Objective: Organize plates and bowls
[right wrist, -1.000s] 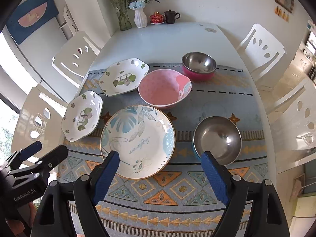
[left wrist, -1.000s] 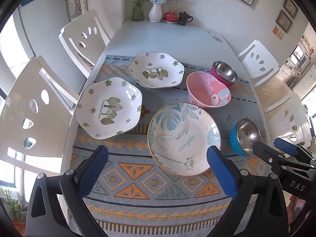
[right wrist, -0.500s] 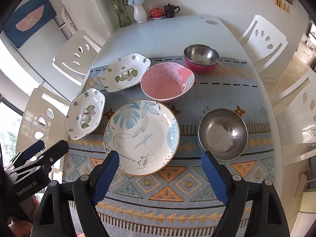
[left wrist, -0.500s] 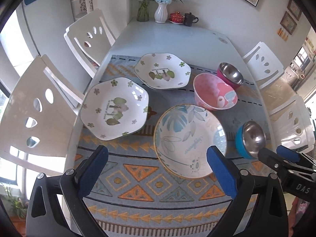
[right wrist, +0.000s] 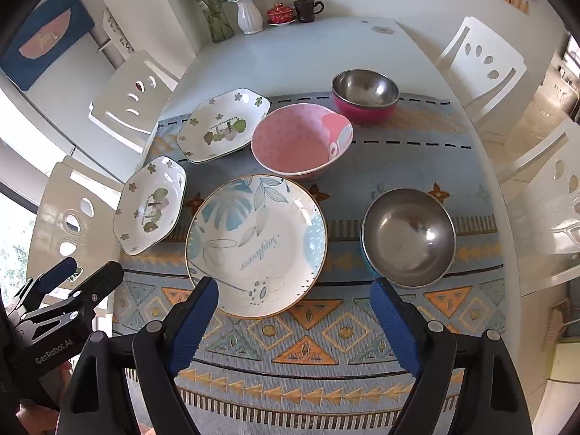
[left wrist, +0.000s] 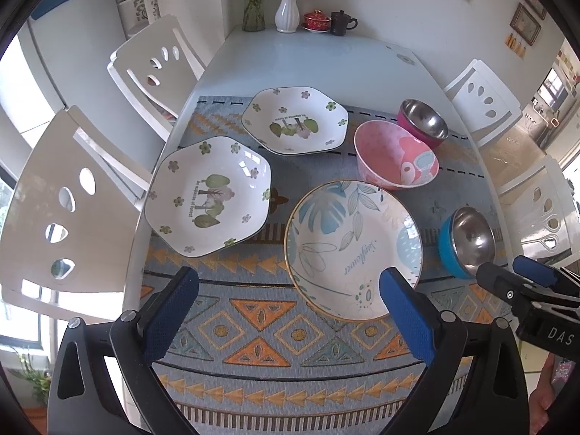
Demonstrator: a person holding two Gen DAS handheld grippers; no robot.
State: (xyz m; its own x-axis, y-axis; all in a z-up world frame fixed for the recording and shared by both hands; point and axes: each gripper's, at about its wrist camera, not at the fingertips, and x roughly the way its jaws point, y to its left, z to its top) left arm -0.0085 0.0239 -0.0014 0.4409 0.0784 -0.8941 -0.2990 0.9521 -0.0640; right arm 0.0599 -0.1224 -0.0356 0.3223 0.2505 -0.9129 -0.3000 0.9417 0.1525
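Your left wrist camera sits just behind the left hand-held gripper (left wrist: 286, 302), above the near edge of the table (left wrist: 311, 58), looking down and forward along its length toward the far wall. Your right wrist camera rides behind the right hand-held gripper (right wrist: 293, 313), a little further right, facing the same way from about the same height. Both views share the patterned runner (left wrist: 261, 330) and all the dishes on it, with the round leaf-print plate (right wrist: 255, 244) nearest in each. Each camera catches the other gripper at its edge.
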